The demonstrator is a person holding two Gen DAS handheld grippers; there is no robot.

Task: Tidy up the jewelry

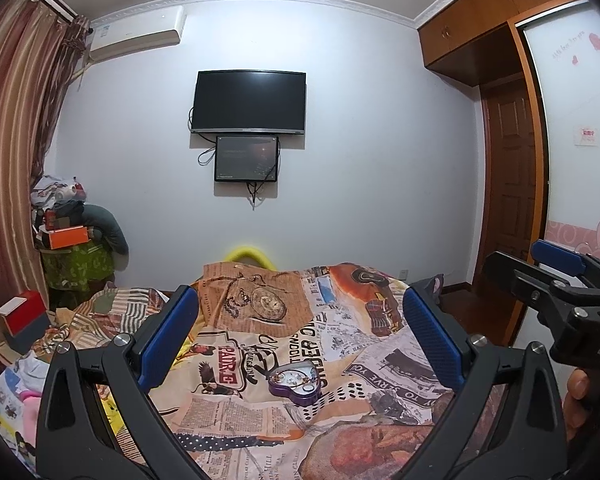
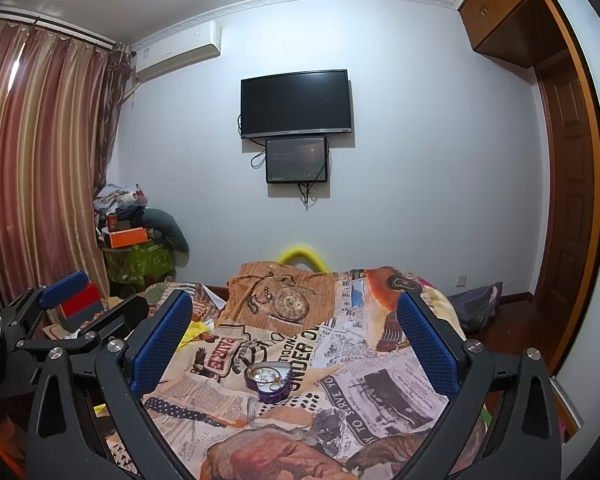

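A small purple heart-shaped jewelry box lies open on a bed cover printed with newspaper patterns; small jewelry pieces glint inside it. My left gripper hovers above and short of the box, open and holding nothing. Beside it on the right, my right gripper is open and holds nothing too. Each gripper shows in the other's view: the right gripper at the right edge and the left gripper at the left edge.
A red and white box and loose papers lie left of the bed. A pile of bags and an orange box stands by the curtain. A TV hangs on the far wall. A thumb grips the right handle.
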